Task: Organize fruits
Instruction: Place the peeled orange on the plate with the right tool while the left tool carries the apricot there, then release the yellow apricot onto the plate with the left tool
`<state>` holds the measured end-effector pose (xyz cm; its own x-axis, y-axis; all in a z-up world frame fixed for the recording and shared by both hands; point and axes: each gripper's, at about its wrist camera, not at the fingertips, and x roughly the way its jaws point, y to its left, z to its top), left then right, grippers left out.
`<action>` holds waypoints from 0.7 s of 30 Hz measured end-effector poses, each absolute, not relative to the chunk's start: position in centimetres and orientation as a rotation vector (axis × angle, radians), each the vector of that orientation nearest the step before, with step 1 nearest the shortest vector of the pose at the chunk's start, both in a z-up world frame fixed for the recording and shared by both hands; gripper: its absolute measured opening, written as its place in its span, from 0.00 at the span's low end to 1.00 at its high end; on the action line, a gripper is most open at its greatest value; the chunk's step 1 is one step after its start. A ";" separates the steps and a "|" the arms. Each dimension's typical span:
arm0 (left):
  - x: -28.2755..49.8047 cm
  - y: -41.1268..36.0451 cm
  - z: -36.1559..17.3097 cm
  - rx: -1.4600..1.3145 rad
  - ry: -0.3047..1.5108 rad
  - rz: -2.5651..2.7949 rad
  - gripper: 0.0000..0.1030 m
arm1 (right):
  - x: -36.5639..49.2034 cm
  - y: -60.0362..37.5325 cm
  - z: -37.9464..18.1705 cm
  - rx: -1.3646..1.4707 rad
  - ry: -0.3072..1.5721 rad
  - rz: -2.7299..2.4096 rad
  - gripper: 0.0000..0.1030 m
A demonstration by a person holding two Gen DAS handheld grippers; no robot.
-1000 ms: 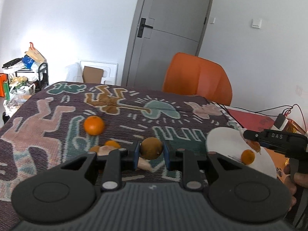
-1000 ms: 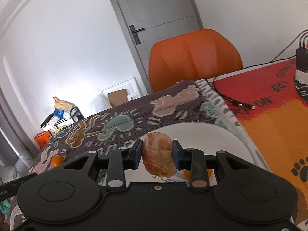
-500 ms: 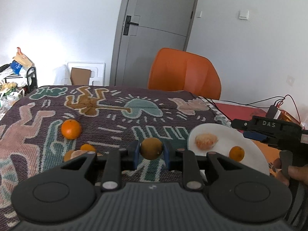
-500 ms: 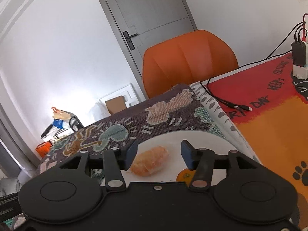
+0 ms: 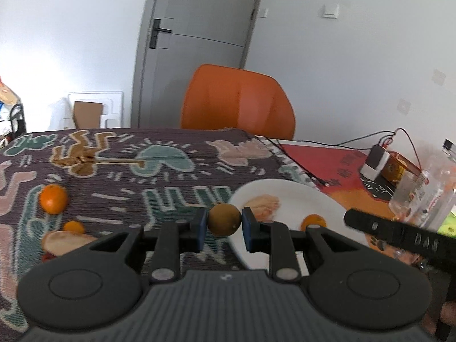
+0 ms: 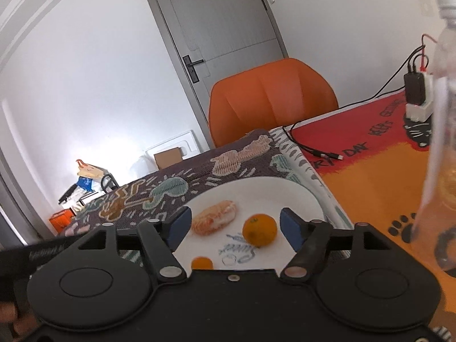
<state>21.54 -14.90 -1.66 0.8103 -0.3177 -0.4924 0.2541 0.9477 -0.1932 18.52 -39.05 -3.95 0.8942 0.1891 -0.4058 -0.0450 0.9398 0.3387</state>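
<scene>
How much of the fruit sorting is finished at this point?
Partly done. The white plate already holds a peeled fruit and two oranges. The left tongs grip a brownish fruit; the right tongs are open. An orange and smaller pieces wait on the cloth.

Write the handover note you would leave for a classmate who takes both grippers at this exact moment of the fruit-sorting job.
Left gripper: shut on a brownish round fruit, held beside the white plate.
Right gripper: open, empty, above the plate.
Done: on the plate lie a peeled fruit, an orange and a small orange.
Left: set down the held fruit, probably on the plate; on the cloth, an orange, a small orange and a pale peeled piece still wait.
</scene>
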 end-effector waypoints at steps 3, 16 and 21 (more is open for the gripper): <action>21.8 -15.9 -2.0 -0.112 0.556 -0.326 0.24 | 17.7 -39.0 -4.3 0.319 0.458 0.126 0.70; 21.9 -17.4 -1.5 -0.084 0.546 -0.348 0.36 | 15.8 -39.8 -5.7 0.363 0.468 0.095 0.72; 21.4 -15.4 -1.2 -0.100 0.535 -0.286 0.57 | 15.6 -39.2 -5.9 0.364 0.467 0.113 0.74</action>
